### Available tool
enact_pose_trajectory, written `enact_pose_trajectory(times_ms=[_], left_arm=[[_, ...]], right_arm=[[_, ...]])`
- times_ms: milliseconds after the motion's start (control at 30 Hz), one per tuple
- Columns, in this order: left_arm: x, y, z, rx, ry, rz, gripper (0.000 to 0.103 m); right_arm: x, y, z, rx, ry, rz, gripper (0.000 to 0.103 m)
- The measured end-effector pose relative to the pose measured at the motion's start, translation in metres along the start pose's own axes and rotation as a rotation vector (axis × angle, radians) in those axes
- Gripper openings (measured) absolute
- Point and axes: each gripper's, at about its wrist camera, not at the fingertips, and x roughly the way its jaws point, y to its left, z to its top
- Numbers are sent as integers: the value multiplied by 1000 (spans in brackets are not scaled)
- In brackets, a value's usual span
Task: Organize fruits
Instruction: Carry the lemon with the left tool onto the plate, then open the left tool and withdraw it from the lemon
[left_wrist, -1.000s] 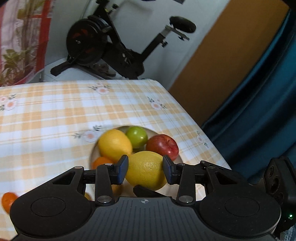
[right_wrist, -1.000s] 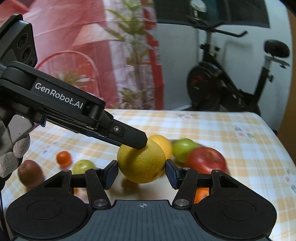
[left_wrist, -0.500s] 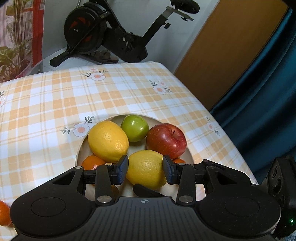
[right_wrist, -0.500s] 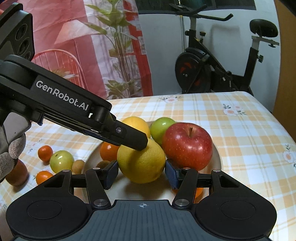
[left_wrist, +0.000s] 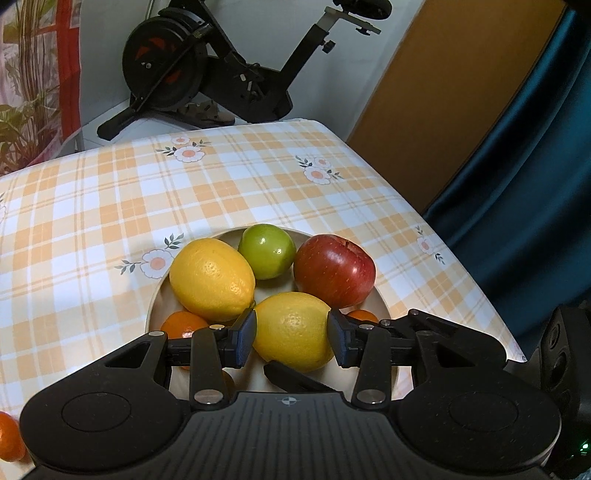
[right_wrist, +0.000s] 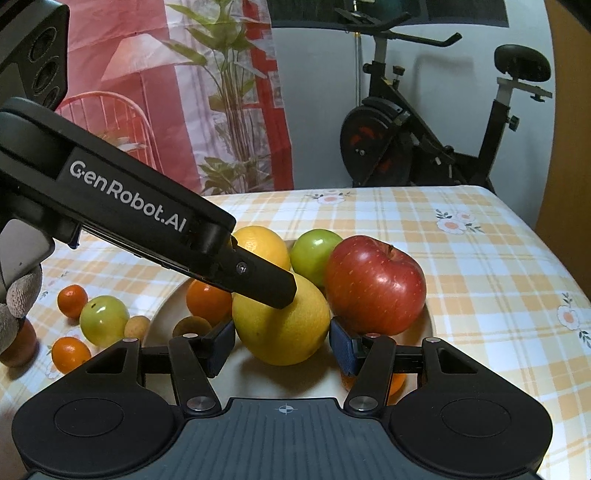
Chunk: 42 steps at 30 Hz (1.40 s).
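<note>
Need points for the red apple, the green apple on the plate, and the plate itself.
red apple (right_wrist: 375, 286), right wrist view, middle of its front skin
green apple (left_wrist: 266, 251), left wrist view, centre of fruit
plate (left_wrist: 380, 301), left wrist view, bare right rim

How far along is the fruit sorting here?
Mostly done: a red apple, green apple and yellow lemon sit on the beige plate. Both tongs bracket a second yellow citrus over it. Small oranges and a green fruit remain on the checked tablecloth.
</note>
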Motion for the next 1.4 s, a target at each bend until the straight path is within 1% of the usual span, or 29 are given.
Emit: enact_pose_trajectory(times_ms=[167,267,533,700,800,933,1067,1167,1300,1400], left_arm=[[0,-3,1,8,-2,10,46],[0,-5,1,12,-4,15,46],[1,-6,1,10,-4,22,46],[-1,-8,0,19,6,23,44],[-8,-10,-2,29,-13,30,44],[-24,-10,-5,26,-49,34,44],[-44,-9,-8,31,-87,65,44],[-62,-4,-12,22,-113,104,44],[-93,4,-22,17,-156,182,45],[-116,16,-31,-8,-190,233,45]], right_arm=[[-6,2,2,-2,5,-9,52],[-10,2,0,-2,6,-14,45],[-12,0,-2,-10,-6,-11,45],[-12,1,0,-4,3,-18,45],[-13,2,2,5,15,-16,46],[-22,5,5,10,-3,-4,48],[-33,12,9,9,-20,7,48],[-41,16,11,17,-33,13,48],[-51,23,14,22,-44,27,48],[-57,30,15,24,-49,40,48]])
